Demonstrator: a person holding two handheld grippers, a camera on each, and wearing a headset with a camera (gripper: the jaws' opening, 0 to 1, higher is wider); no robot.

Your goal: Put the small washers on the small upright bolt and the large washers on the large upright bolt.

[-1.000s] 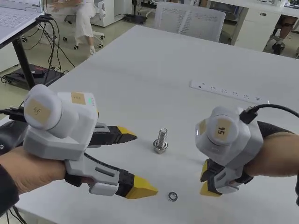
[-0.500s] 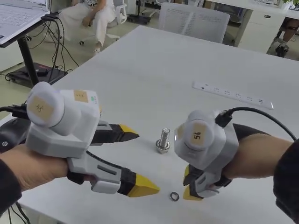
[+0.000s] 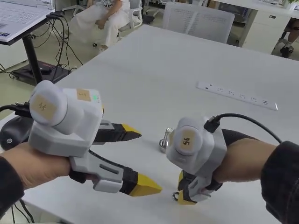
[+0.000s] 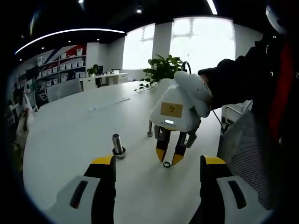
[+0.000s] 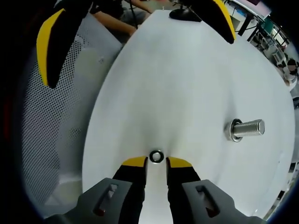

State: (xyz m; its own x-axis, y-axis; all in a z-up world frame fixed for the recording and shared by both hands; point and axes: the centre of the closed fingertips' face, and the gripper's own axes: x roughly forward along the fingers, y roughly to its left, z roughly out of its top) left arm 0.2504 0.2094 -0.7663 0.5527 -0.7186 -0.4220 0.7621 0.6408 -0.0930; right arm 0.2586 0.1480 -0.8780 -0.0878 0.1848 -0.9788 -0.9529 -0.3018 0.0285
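A steel bolt [image 3: 165, 138] stands upright on the white table [image 3: 154, 70], half hidden behind my right gripper in the head view; it also shows as the bolt [image 4: 117, 145] and the bolt [image 5: 245, 128]. A small washer [image 5: 156, 156] lies flat on the table, seen too as the washer [image 4: 167, 164]. My right gripper [image 5: 157, 163] points down at it, jaws a narrow gap apart, tips just short of the ring on either side. From the head view the right gripper [image 3: 183, 199] covers the washer. My left gripper [image 3: 142, 161] hovers wide open left of the bolt, holding nothing.
A white power strip [image 3: 238, 95] lies across the table behind the bolt. A mesh chair [image 3: 198, 21] stands at the far edge, a seated person [image 3: 105, 18] beyond the far left corner, a laptop [image 3: 18, 16] on a stand at left. The table's near edge is close under both grippers.
My right gripper has moved left and down onto the washer, and now hides it and part of the bolt in the head view. The left gripper has hardly moved.
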